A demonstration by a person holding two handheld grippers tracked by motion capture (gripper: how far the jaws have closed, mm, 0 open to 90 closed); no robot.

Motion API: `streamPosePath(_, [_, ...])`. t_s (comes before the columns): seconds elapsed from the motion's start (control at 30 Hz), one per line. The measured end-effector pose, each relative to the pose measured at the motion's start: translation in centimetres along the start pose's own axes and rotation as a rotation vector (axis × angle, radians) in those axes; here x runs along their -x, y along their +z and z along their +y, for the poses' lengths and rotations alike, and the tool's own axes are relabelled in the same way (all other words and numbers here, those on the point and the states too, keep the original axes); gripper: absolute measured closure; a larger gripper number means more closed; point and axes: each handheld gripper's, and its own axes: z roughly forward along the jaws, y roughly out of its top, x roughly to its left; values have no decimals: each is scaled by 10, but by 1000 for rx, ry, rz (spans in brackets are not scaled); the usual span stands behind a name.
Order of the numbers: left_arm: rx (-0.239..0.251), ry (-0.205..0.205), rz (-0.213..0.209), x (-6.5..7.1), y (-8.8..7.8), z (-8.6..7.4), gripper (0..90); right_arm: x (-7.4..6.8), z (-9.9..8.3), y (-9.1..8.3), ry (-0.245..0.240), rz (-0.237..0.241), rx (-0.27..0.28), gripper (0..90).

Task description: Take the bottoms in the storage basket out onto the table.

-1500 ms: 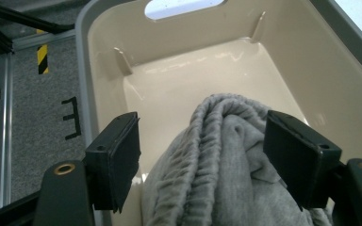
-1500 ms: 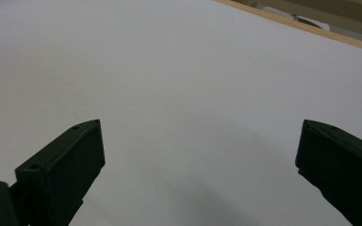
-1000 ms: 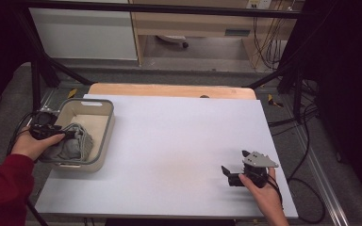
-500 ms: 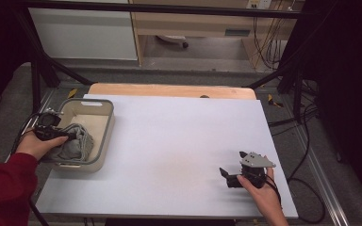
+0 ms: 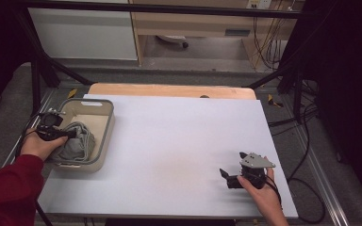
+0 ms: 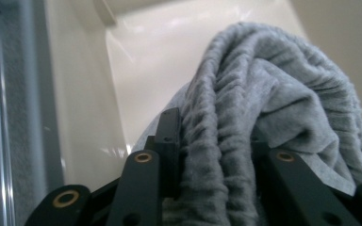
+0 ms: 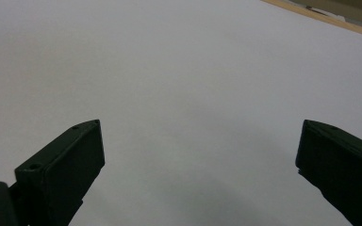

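My left tool [image 5: 70, 134] clenches the grey cloth [image 6: 264, 108] inside the bin [image 5: 104, 136] at 9 o'clock; probably lifting comes next. My right tool [image 5: 226, 176] rests released on the surface [image 5: 179, 141].

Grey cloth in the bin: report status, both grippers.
Left gripper shut on grey cloth, inside the bin. Right gripper open, over bare table. Nothing in the way.

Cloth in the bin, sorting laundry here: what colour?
Grey cloth, clearest in the left gripper view.
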Motion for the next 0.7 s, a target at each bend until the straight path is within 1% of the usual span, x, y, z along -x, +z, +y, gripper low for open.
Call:
streamPosePath(0.1, [100, 2, 32, 5, -12, 4, 688, -1, 2, 3, -9, 4, 1, 25])
streamPosePath(0.13, [100, 2, 32, 5, -12, 4, 689, -1, 3, 3, -12, 5, -1, 25])
streamPosePath(0.17, [133, -1, 34, 5, -16, 6, 689, -1, 3, 3, -12, 5, -1, 25])
streamPosePath(0.2, [199, -41, 32, 6, -24, 9, 691, -2, 3, 4, -13, 0, -4, 25])
streamPosePath(0.3, [295, -72, 47, 10, -33, 12, 693, -1, 1, 1, -9, -12, -2, 24])
streamPosePath(0.33, [295, -72, 47, 10, -33, 12, 693, -1, 1, 0, -3, -15, 5, 24])
streamPosePath(0.37, [366, -91, 55, 14, -39, 14, 693, 0, 1, -1, 2, -19, 15, 24])
streamPosePath(0.4, [366, -91, 55, 14, -39, 14, 693, 0, 1, -1, 2, -19, 15, 24])
streamPosePath(0.43, [426, -124, 40, 18, -43, 17, 693, 1, 1, -2, 2, -22, 15, 25])
streamPosePath(0.47, [426, -124, 40, 18, -43, 17, 693, 3, 0, -2, 2, -28, 13, 25])
streamPosePath(0.53, [473, -164, 12, 19, -46, 18, 693, 6, 0, -3, 21, -36, 19, 23])
streamPosePath(0.57, [494, -183, -2, 20, -46, 19, 693, 7, -1, -3, 22, -37, 21, 23])
streamPosePath(0.63, [526, -208, -19, 21, -48, 20, 693, 7, -1, -3, 20, -42, 18, 23])
streamPosePath(0.67, [554, -229, -38, 23, -49, 20, 693, 5, 0, -3, 20, -41, 20, 23])
streamPosePath(0.7, [554, -229, -38, 23, -49, 20, 693, 5, 0, -3, 20, -41, 20, 23])
